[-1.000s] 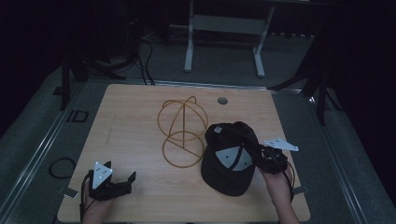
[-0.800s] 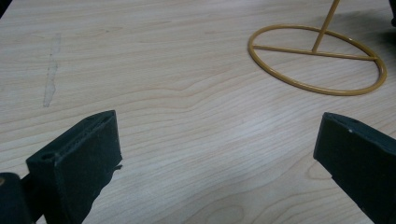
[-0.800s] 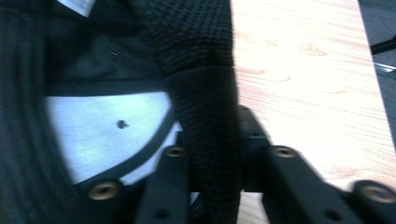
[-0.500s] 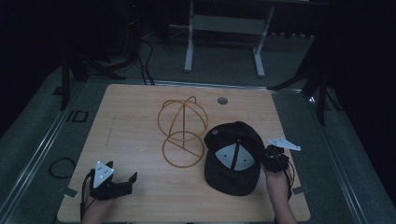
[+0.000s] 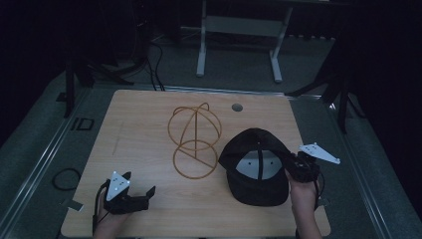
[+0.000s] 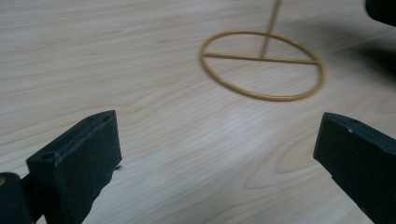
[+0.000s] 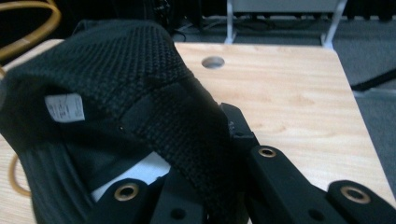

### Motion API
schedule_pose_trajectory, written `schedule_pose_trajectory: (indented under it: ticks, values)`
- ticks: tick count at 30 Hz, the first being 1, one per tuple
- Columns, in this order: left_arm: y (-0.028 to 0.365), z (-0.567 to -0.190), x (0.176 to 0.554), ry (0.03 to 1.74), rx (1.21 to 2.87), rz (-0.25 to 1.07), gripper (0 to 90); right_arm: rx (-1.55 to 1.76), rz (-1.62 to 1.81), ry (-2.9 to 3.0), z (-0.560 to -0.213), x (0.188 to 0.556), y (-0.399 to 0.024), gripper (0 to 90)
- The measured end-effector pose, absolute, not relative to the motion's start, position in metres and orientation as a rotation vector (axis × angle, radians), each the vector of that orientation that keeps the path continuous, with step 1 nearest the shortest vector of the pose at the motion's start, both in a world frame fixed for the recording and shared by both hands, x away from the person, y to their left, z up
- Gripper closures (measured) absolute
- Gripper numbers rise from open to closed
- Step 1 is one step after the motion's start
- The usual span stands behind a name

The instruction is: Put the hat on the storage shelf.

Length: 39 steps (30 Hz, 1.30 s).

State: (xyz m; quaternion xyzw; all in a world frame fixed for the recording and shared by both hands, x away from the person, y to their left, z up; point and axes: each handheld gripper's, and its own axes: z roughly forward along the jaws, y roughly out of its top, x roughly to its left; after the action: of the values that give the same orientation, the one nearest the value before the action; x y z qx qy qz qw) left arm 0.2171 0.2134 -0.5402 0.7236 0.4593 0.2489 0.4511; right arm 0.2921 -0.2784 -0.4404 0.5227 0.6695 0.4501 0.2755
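Now my right gripper (image 5: 293, 167) has clamped the black cap's (image 5: 259, 172) back edge; I'd lift it slowly, clear of the wire stand (image 5: 194, 142) beside it.

In the right gripper view the black cap (image 7: 116, 107) hides the jaw tips and the print on its white label (image 7: 65, 107) is too small to read.

Table: light wooden tabletop (image 5: 149, 124) with rounded corners, grain running across.
Grommet: small round grey cable hole (image 5: 237, 107), near the far edge at about 1 o'clock from the table's centre.
Frame: white metal two-legged stand (image 5: 239, 30) on the grey floor, 12 o'clock, beyond the table.
Cable: black looped cord (image 5: 62, 178) on the floor, 8 o'clock.
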Motion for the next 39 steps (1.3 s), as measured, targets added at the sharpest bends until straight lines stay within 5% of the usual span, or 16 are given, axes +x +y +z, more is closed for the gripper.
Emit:
schedule_pose_trajectory:
  ticks: [22,39]
  values:
    - [0.118,-0.506,0.215,0.818,1.795,0.498,1.3,1.273,1.337,1.735,-0.394,0.266,-0.270,88.9]
    - [0.060,-0.482,0.238,0.737,1.803,0.411,4.0,1.191,1.381,1.770,-0.387,0.249,-0.256,88.8]
